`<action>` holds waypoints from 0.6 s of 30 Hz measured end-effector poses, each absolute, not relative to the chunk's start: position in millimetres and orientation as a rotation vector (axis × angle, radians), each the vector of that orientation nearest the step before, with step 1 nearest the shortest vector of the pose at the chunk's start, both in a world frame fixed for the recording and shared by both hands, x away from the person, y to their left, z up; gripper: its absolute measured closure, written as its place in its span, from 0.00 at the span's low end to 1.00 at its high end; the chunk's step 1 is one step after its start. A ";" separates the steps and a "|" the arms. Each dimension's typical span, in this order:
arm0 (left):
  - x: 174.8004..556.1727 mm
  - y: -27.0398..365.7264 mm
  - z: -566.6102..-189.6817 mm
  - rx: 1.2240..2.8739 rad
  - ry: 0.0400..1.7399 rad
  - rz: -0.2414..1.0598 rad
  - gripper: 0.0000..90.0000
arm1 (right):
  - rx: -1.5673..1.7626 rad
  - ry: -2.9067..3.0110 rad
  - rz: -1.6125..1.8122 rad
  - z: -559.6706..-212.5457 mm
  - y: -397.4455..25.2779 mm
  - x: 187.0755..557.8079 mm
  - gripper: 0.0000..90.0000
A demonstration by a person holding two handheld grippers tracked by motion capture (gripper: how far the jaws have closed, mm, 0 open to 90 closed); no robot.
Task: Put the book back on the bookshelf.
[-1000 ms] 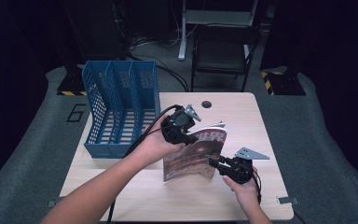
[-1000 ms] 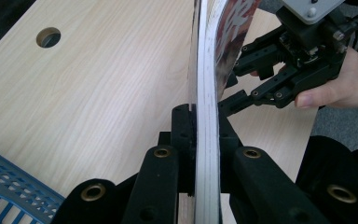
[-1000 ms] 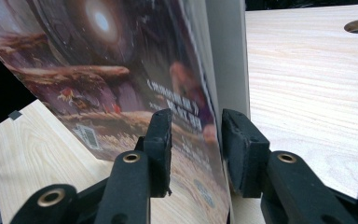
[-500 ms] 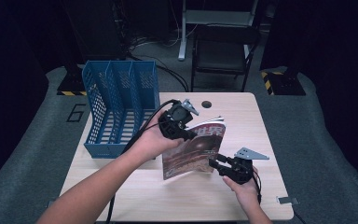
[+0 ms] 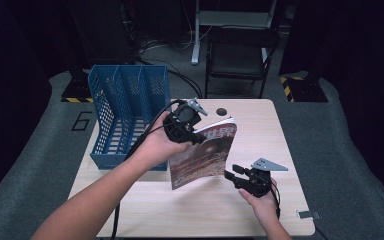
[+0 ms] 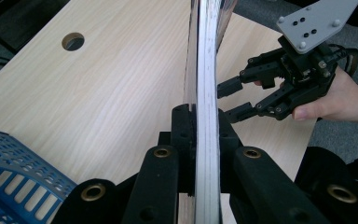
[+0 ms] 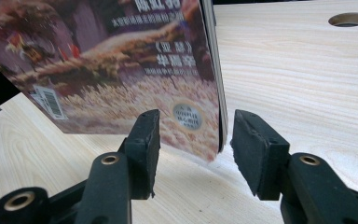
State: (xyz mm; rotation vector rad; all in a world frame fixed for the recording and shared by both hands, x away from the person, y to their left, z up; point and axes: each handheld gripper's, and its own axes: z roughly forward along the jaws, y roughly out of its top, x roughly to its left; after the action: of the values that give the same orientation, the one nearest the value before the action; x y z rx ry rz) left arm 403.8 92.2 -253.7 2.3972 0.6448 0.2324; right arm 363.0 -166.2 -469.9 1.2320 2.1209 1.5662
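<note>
Magazine (image 5: pixel 203 157) is held upright off the bench (image 5: pixel 290 145), left gripper (image 5: pixel 182 131) fingers clamped on its top edge. Right gripper (image 5: pixel 237 176) fingers are apart, just off the lower corner. I'd keep it vertical and slide it into the blue file rack (image 5: pixel 125 115) slowly.

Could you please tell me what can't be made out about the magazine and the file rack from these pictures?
- Magazine: in the right gripper view its cover text is blurred and cut off by the top edge; in the left gripper view it is edge-on, so the cover is hidden.
- File rack: in the high view the left gripper and hand cover its front right corner; the left gripper view's edge cuts off all but one corner.
- Right gripper: open, beside the magazine's lower corner.
</note>
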 end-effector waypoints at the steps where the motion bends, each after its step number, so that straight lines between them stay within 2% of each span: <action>1: 403.8 92.7 -252.8 2.396 0.648 0.239 0.93 | 1.234 2.120 1.547 -470.2 -166.2 363.3 0.57; 18: 406.9 105.7 -237.3 2.377 0.691 0.258 0.93 | 1.241 2.123 1.544 -471.9 -166.5 364.1 0.57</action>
State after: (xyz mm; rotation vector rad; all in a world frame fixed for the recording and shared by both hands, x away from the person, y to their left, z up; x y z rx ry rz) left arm 406.9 105.7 -237.3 2.3768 0.6909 0.2584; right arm 364.1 -166.5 -471.9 1.2414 2.1233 1.5437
